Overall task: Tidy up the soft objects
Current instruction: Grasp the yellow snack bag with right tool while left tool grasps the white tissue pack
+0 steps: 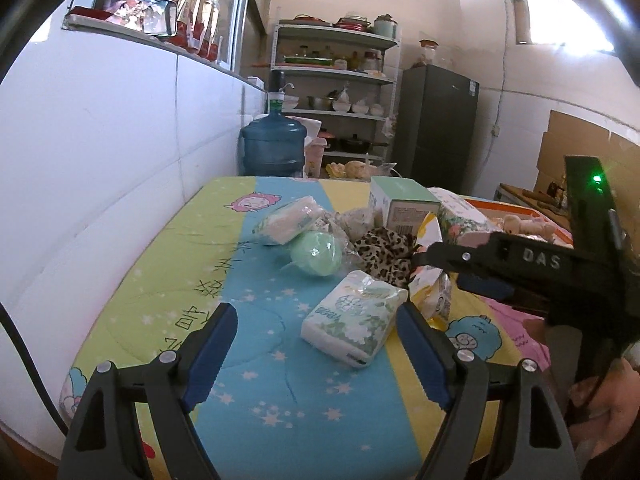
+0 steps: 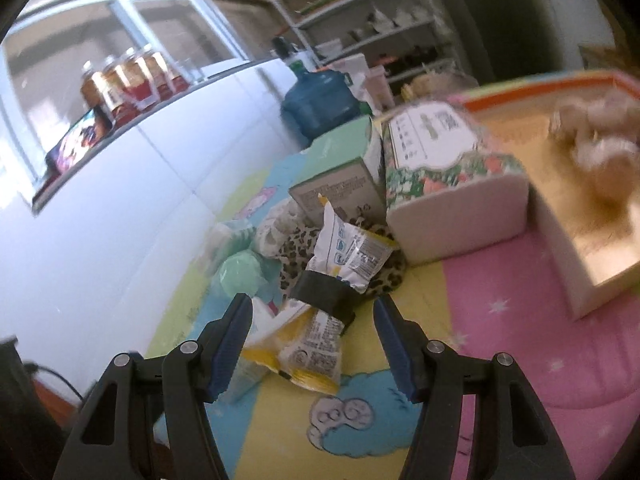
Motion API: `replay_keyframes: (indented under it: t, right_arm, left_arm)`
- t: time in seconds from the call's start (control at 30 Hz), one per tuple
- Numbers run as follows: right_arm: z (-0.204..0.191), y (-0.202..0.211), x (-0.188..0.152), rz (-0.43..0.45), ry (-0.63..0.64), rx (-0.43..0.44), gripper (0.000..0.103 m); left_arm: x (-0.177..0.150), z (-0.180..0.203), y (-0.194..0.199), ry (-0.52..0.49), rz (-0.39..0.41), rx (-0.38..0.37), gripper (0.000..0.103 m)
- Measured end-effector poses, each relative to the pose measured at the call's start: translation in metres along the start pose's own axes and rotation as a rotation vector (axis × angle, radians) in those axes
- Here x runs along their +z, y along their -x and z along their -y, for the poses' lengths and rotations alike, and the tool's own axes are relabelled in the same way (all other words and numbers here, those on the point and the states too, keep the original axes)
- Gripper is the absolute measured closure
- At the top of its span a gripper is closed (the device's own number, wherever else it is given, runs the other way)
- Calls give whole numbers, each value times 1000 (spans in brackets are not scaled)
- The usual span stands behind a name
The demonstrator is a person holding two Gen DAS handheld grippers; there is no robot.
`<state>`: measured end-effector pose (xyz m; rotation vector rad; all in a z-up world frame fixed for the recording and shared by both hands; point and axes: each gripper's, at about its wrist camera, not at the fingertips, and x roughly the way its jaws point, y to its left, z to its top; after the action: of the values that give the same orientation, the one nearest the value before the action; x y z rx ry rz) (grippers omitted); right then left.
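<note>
Risk sits first with the right hand-held gripper [image 2: 312, 344]: its blue-padded jaws stand apart and empty around a yellow-and-white snack packet [image 2: 304, 354] bound at the middle by a black band [image 2: 326, 292]. That view is blurred, which suggests motion. A crinkly, puffed packet is likely to slide out of a shallow pinch, and a hard close could burst it or catch only the loose upper flap. The packet leans against the leopard-print cloth [image 2: 384, 272], so a careless lift may drag that along too.

The left hand-held gripper [image 1: 316, 344] is also spread wide and holds nothing. A floral tissue pack [image 1: 352, 316] lies just ahead, nearer the right finger than the left, so closing here may only nudge it toward the near edge of the tabletop [image 1: 256, 392]. Both grippers work close together, the right one reaching across in the left view, so a collision is possible.

Further out, toward the middle of the quilt-covered tabletop, sit a green round sponge [image 1: 316, 254] in a clear wrapper, a second wrapped white pack [image 1: 290, 220], a green carton [image 1: 404, 202] and a large floral tissue pack [image 2: 448, 176], crowded and touching.

Along the right edge lies an open, orange-rimmed cardboard box [image 2: 580, 288]. It holds a pale plush toy [image 2: 600, 140], too blurred to identify; much of the box floor is bare.
</note>
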<state>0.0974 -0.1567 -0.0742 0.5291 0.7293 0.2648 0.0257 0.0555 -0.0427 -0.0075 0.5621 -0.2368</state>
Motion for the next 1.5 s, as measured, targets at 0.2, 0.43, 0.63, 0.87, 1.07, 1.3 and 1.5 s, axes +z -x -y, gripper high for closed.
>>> replay_keyframes:
  t: [0.2, 0.43, 0.63, 0.87, 1.07, 1.3, 1.5]
  right_arm:
    - [-2, -18, 0, -50, -25, -14, 51]
    - [-9, -5, -3, -42, 79, -59, 62]
    - [-7, 21, -4, 7, 142, -92, 66]
    - [5, 21, -9, -43, 138, -83, 67]
    - [10, 28, -8, -30, 135, -81, 67]
    - [9, 33, -8, -17, 143, -81, 67]
    - [7, 39, -6, -6, 148, -66, 67]
  left_arm:
    - [3, -6, -8, -34, -13, -32, 21]
    - [12, 1, -30, -117, -85, -151, 21]
    - [16, 14, -63, -228, -161, -194, 21]
    - [15, 14, -84, -219, -220, -231, 33]
    - [11, 18, -88, -221, -229, -254, 47]
    - [13, 11, -73, -137, -179, -239, 50]
    - [18, 7, -49, -69, -131, -235, 50]
